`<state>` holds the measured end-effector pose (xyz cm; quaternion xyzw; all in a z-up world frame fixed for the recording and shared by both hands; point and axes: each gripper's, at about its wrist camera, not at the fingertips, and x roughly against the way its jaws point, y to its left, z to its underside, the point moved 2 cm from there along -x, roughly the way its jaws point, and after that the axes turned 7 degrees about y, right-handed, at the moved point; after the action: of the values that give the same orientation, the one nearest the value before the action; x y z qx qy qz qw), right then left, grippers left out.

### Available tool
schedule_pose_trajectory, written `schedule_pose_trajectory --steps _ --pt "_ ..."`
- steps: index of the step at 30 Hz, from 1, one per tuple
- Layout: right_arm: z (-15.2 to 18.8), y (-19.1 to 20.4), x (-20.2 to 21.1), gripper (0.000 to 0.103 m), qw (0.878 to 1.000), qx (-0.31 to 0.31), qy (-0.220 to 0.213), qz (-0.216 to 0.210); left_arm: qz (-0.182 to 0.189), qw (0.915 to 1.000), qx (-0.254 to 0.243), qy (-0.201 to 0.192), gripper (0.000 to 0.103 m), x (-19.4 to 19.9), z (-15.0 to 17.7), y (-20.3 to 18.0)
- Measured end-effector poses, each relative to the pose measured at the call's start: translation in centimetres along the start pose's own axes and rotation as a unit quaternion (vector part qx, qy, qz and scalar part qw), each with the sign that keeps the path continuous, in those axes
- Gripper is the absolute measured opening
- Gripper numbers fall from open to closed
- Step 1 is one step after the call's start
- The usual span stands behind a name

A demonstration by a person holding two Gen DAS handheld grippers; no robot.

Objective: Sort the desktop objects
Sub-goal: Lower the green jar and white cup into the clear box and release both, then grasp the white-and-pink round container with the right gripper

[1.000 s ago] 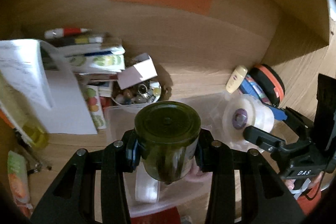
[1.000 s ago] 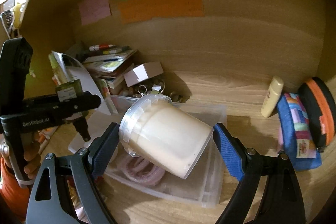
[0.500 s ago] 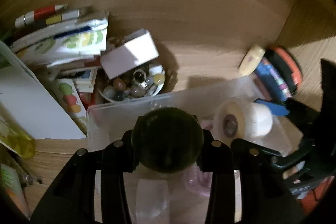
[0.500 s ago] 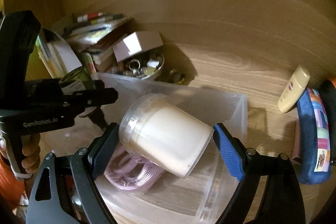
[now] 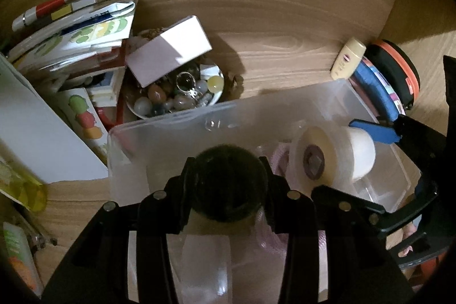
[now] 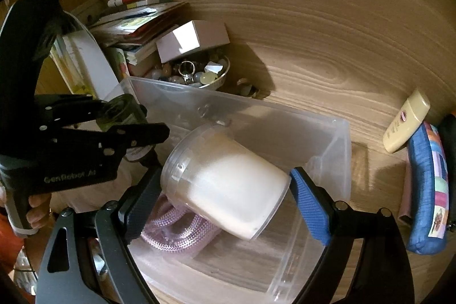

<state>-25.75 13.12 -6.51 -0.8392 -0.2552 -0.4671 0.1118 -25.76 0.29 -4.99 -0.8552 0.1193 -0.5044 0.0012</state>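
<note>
My left gripper [image 5: 228,181] is shut on a dark green jar [image 5: 229,184] and holds it low over the left part of a clear plastic bin [image 5: 171,121]. It also shows in the right wrist view [image 6: 122,115]. My right gripper [image 6: 225,184] is shut on a white jar with a clear lid [image 6: 225,181], tilted, over the bin [image 6: 336,155]. The white jar also shows in the left wrist view [image 5: 333,158]. A pink braided cord [image 6: 176,229] lies in the bin beneath it.
Behind the bin stands a bowl of stones and rings [image 5: 176,95] with a white box [image 5: 168,50] on it. Books and papers [image 5: 71,36] are piled at the left. A cream tube [image 6: 404,121] and a blue pouch [image 6: 427,190] lie at the right.
Both grippers have moved down and forward with their jars, so they now hang lower inside the bin. The wall notes have slid out of the top of both views.
</note>
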Motion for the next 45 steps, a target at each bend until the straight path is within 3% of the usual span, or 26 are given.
schedule_pose_trajectory --steps 3,5,7,18,23,25,26,31,37,45 --pt "0.0 0.0 0.4 0.089 1.000 -0.001 -0.005 0.003 -0.001 1.0000 -0.004 0.001 0.044 0.3 0.1 -0.1" --pt "0.0 0.0 0.8 0.089 1.000 0.000 -0.012 0.008 -0.002 1.0000 -0.009 -0.001 0.052 0.7 0.2 -0.2" --pt "0.1 0.2 1.4 0.092 1.000 0.003 -0.017 0.007 -0.005 0.9999 -0.013 -0.003 0.069 1.1 0.4 -0.1" --pt "2.2 1.3 5.6 0.097 0.999 0.004 -0.049 0.024 0.016 0.9998 -0.007 0.008 0.074 2.5 1.3 -0.4" --pt "3.2 2.0 7.6 0.097 0.997 0.007 -0.072 0.040 0.012 0.9998 -0.015 -0.007 0.080 4.4 2.0 -0.6" --pt "3.7 2.3 8.3 0.102 0.995 0.014 -0.080 0.051 0.016 0.9997 -0.010 -0.015 0.091 5.5 2.3 -0.3" --pt "4.0 2.5 8.6 0.102 0.995 0.016 -0.084 0.055 0.018 0.9996 -0.007 -0.021 0.091 6.1 2.5 -0.1" --pt "5.6 3.9 10.0 0.103 0.996 0.023 -0.089 0.022 0.003 0.9987 0.003 -0.052 0.091 9.4 3.7 0.9" --pt "8.3 6.3 9.3 0.103 0.997 0.045 -0.060 -0.001 -0.041 0.9952 0.009 -0.089 0.096 13.2 6.5 2.7" --pt "11.6 10.7 7.5 0.103 0.992 0.084 -0.020 -0.088 -0.052 0.9955 0.031 -0.074 0.097 13.4 10.0 4.6"
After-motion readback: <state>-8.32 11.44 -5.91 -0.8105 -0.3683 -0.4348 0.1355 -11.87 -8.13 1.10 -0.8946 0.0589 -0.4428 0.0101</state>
